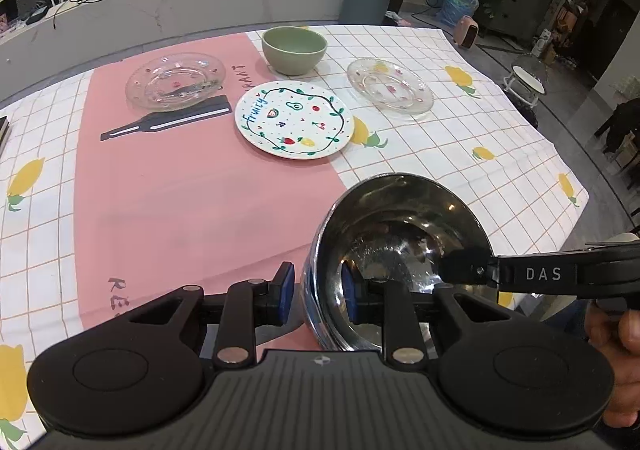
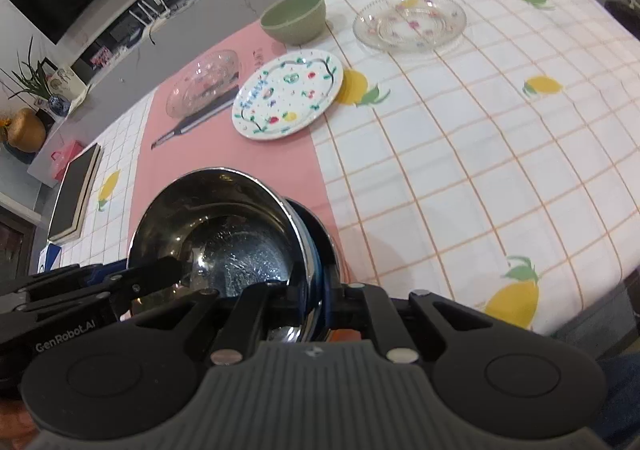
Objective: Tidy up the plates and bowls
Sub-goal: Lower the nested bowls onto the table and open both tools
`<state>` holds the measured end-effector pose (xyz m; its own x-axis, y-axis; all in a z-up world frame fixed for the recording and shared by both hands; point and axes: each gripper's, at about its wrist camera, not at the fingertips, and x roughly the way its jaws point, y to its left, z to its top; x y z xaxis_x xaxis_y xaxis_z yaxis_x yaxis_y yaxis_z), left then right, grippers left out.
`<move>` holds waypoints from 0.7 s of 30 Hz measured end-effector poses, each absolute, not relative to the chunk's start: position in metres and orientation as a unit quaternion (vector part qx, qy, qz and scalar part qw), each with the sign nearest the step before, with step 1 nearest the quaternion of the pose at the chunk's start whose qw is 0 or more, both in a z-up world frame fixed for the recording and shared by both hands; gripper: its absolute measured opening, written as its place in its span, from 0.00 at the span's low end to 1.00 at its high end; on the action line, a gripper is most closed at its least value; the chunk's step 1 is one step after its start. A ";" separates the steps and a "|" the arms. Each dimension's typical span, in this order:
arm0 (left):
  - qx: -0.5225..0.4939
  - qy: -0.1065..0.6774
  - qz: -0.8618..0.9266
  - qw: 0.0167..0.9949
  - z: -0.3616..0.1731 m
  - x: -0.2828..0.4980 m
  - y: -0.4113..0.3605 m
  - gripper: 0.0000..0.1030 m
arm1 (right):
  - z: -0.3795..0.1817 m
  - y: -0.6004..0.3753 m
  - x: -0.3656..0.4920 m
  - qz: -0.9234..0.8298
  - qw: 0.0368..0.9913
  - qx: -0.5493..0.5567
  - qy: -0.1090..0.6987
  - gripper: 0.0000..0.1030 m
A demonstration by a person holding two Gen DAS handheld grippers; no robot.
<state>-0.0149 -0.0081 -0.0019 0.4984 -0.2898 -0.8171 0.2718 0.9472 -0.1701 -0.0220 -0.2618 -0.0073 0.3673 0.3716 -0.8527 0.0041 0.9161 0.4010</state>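
Lighting is even, soft and indoor; shadows under the dishes are faint. The steel bowl [image 1: 400,246] carries bright glints and dark mirrored reflections inside. Fisheye distortion bends the tablecloth [image 2: 480,154] grid and curves the far counter [image 1: 180,6] strongly at the edges. The right wrist view shows slight motion blur; the left is sharper.

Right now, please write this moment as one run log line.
steel bowl: lifted, tilted | left claw: straddles rim | right claw: grips opposite rim | green bowl, fruit plate: on table
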 end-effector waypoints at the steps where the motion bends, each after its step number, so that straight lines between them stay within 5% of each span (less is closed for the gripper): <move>1: -0.009 0.474 -0.163 0.865 -0.002 -0.015 -0.009 0.27 | -0.006 -0.261 -0.022 0.112 0.809 0.164 0.554 0.06; 6: -0.009 0.472 -0.160 0.867 -0.003 -0.015 -0.009 0.27 | 0.001 -0.257 -0.025 0.111 0.827 0.138 0.534 0.09; 9: -0.009 0.472 -0.158 0.867 -0.003 -0.015 -0.007 0.27 | 0.009 -0.252 -0.028 0.107 0.844 0.116 0.514 0.24; 10: -0.010 0.472 -0.157 0.867 -0.003 -0.014 -0.007 0.27 | 0.012 -0.250 -0.029 0.101 0.853 0.099 0.503 0.37; 17: -0.009 0.472 -0.157 0.867 -0.004 -0.014 -0.007 0.27 | 0.016 -0.252 -0.028 0.089 0.871 0.057 0.480 0.37; 19: -0.007 0.474 -0.156 0.867 -0.004 -0.014 -0.007 0.27 | 0.011 -0.255 -0.025 0.092 0.867 0.065 0.485 0.26; 21: -0.007 0.475 -0.156 0.866 -0.005 -0.014 -0.006 0.27 | 0.005 -0.254 -0.025 0.088 0.863 0.069 0.493 0.26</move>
